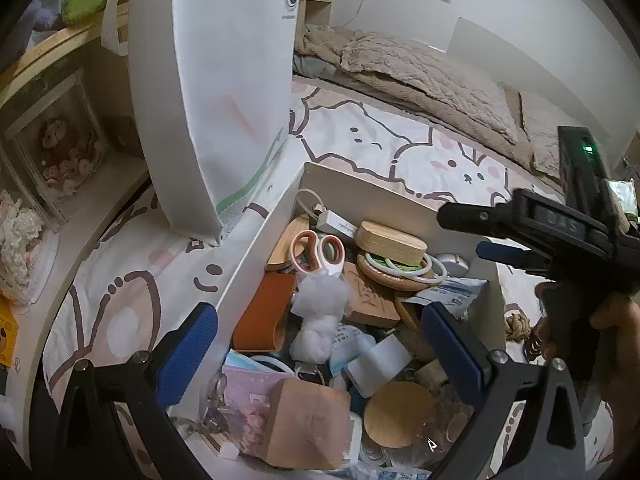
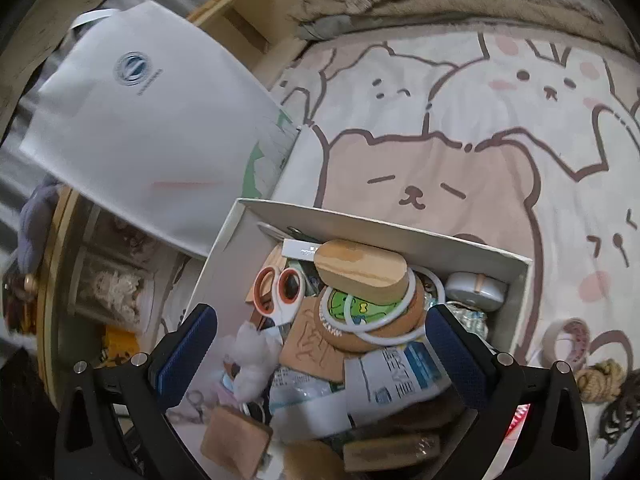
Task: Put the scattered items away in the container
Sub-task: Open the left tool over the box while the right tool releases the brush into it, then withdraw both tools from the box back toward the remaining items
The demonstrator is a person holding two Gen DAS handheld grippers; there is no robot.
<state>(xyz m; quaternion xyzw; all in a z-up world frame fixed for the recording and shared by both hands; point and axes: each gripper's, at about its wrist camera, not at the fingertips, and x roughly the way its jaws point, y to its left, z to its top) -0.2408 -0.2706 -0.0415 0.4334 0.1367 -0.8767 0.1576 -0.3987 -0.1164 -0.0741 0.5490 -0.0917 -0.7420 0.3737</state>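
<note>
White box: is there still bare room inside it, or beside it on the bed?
The white box is piled full. Bare patches: printed sheet beyond its far wall, and left of it, below the white bag. Right, tape and rope crowd.

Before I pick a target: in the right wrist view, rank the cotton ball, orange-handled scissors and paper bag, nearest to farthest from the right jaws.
1. Cotton ball, in the box, beside the left pad.
2. Orange-handled scissors, farther into the box.
3. Paper bag, outside the box, upper left.
</note>
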